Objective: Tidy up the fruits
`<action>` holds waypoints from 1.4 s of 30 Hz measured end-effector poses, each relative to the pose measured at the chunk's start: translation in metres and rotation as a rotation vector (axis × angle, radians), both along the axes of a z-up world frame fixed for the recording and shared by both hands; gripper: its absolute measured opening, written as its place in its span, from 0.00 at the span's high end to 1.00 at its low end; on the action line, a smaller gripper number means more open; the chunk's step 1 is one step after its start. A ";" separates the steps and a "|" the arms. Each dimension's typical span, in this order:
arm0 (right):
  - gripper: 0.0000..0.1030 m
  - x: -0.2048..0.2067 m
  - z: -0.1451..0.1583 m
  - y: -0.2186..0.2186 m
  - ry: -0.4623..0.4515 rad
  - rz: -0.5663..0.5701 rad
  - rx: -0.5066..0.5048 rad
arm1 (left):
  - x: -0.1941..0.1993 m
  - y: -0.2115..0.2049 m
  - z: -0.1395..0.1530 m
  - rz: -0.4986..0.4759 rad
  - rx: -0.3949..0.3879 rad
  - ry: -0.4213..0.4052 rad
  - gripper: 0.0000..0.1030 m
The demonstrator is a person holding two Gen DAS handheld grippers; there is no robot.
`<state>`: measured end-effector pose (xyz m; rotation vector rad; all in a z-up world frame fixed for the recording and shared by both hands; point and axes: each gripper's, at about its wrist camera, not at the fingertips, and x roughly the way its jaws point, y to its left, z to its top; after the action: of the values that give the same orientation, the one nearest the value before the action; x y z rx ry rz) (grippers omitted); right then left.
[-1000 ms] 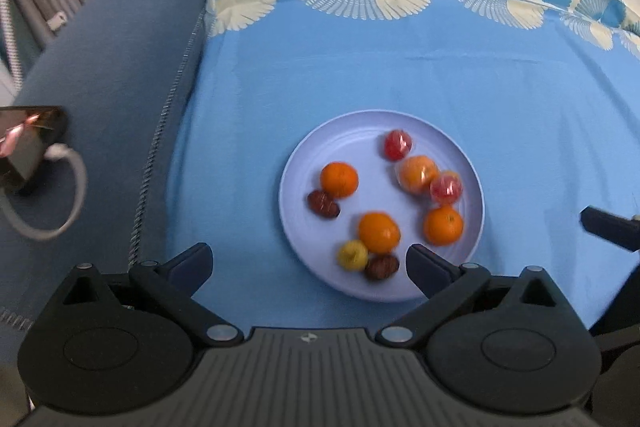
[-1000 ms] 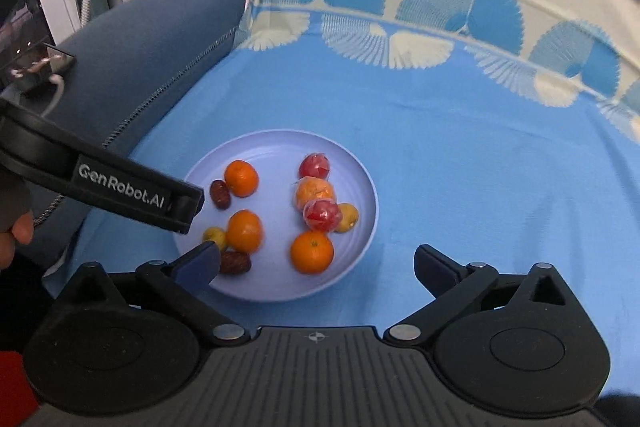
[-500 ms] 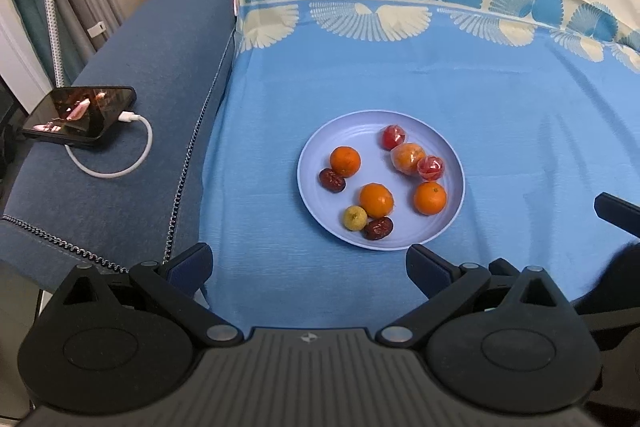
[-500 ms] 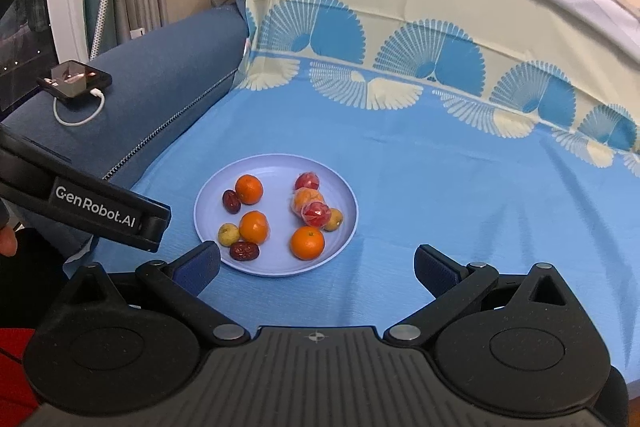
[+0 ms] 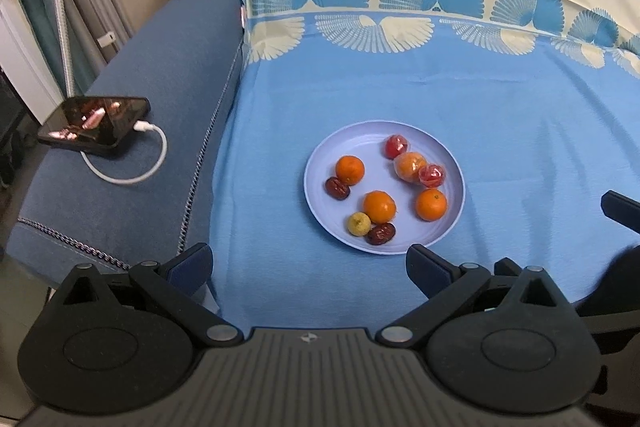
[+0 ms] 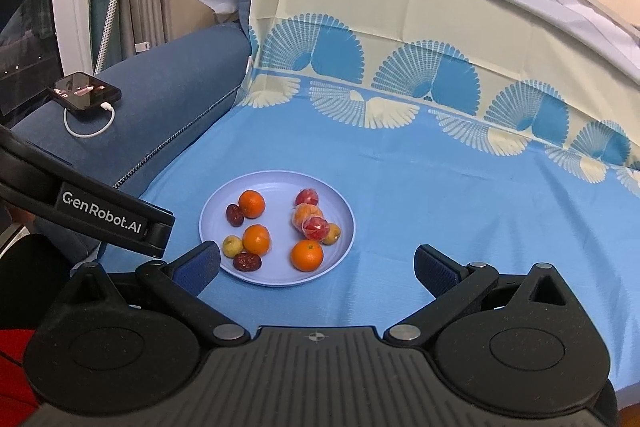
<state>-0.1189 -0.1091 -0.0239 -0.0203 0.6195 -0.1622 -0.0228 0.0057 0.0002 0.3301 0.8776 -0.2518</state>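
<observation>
A lavender plate (image 5: 320, 163) (image 6: 344, 231) rests on the blue cloth. On it lie three mandarins (image 5: 379, 206) (image 6: 307, 255), two dark red dates (image 5: 381, 233) (image 6: 247, 261), a small yellow fruit (image 5: 358, 223) (image 6: 232, 245) and plastic-wrapped red and orange fruits (image 5: 416, 167) (image 6: 310, 219). A second small yellow fruit (image 6: 333, 234) shows only in the right wrist view. My left gripper (image 5: 308, 267) hangs open in front of the plate, empty. My right gripper (image 6: 316, 265) is open too, above the plate's near rim, holding nothing. The left gripper's arm (image 6: 116, 215) crosses the right wrist view at left.
The blue and cream patterned cloth (image 5: 400, 87) covers a sofa seat and backrest. A phone (image 5: 94, 123) (image 6: 86, 91) on a white charging cable (image 5: 132, 171) lies on the blue armrest (image 5: 132, 131) to the left. Curtains and a window frame stand beyond it.
Both grippers have pulled back and up from the plate, so the plate looks smaller and farther. The phone and armrest have come into fuller view. The fruits have not moved.
</observation>
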 end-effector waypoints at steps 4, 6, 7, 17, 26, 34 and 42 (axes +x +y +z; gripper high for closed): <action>0.01 0.000 0.000 0.001 0.001 -0.001 0.000 | 0.001 0.000 -0.001 -0.004 -0.006 0.012 0.00; 0.01 0.000 0.000 0.001 0.002 0.000 -0.002 | 0.002 0.000 -0.002 -0.001 -0.006 0.015 0.00; 0.01 0.000 0.000 0.001 0.002 0.001 -0.003 | 0.002 0.000 -0.002 0.001 -0.006 0.017 0.00; 0.01 0.002 0.000 0.002 0.010 0.006 -0.006 | 0.004 0.001 -0.004 0.009 -0.005 0.028 0.00; 0.01 0.002 -0.001 0.002 0.011 0.006 -0.006 | 0.006 0.001 -0.004 0.017 -0.002 0.035 0.00; 0.01 0.003 -0.002 0.001 0.014 0.004 -0.004 | 0.006 0.001 -0.004 0.009 0.005 0.032 0.00; 0.01 0.004 -0.002 0.002 0.015 0.004 -0.003 | 0.007 0.001 -0.006 0.017 0.009 0.036 0.00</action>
<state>-0.1153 -0.1074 -0.0259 -0.0255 0.6346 -0.1589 -0.0159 0.0072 -0.0055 0.3269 0.9168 -0.2390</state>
